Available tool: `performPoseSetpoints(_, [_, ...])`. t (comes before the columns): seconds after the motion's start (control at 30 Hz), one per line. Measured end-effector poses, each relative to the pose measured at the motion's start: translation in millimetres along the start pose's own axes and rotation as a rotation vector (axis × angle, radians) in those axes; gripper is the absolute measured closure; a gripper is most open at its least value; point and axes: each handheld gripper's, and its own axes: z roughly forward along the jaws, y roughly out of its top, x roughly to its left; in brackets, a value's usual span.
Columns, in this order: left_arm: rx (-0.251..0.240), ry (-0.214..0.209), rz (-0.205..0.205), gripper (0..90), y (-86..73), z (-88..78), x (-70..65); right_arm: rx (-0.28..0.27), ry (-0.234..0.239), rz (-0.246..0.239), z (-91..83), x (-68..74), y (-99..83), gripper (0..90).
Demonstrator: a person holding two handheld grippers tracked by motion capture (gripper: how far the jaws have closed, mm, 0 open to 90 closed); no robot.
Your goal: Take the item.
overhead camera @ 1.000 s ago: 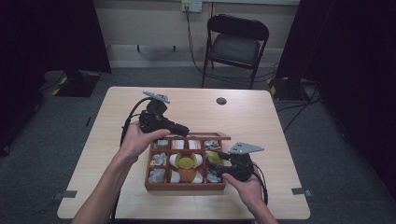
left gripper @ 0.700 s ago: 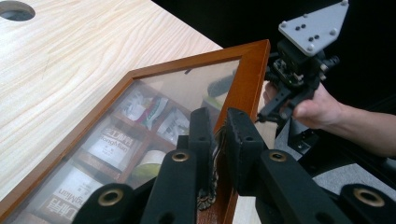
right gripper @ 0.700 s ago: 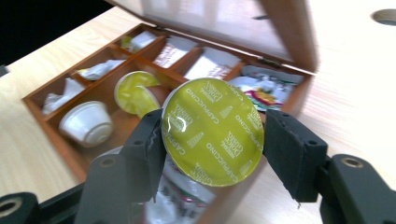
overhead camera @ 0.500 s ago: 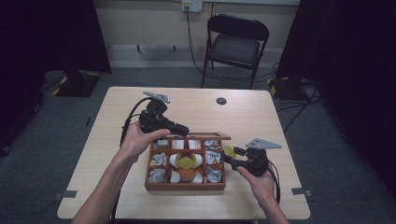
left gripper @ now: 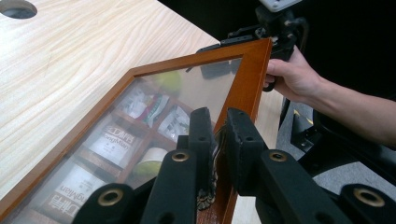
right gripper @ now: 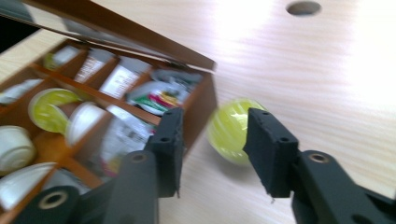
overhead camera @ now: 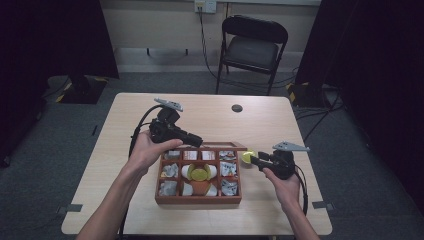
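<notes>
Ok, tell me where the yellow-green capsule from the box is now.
The yellow-green capsule sits between the jaws of the right gripper, just outside the right wall of the wooden box, low over the table.

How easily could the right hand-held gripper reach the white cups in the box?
Probably yes: the left hand-held gripper holds the lid up, leaving the box open, though the right hand-held gripper grips a yellow ball.

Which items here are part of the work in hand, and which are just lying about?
In use:
- wooden box with compartments
- its glass lid, clamped and held up by the left gripper
- yellow pod beside the box, between the right gripper jaws

Lying about:
- folding chair
- cable hole in the table
</notes>
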Motion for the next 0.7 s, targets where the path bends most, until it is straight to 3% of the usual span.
performPoseSetpoints(0.2, [0.013, 0.009, 0.004, 81.2, 0.1, 0.4, -1.4, 0.009, -0.035, 0.036, 3.5, -14.7, -10.1, 52.0])
performPoseSetpoints(0.7, [0.048, 0.018, 0.001, 81.1, -1.4, 2.5, -5.1, 0.031, -0.037, 0.025, 0.3, -16.2, -11.8, 46.0])
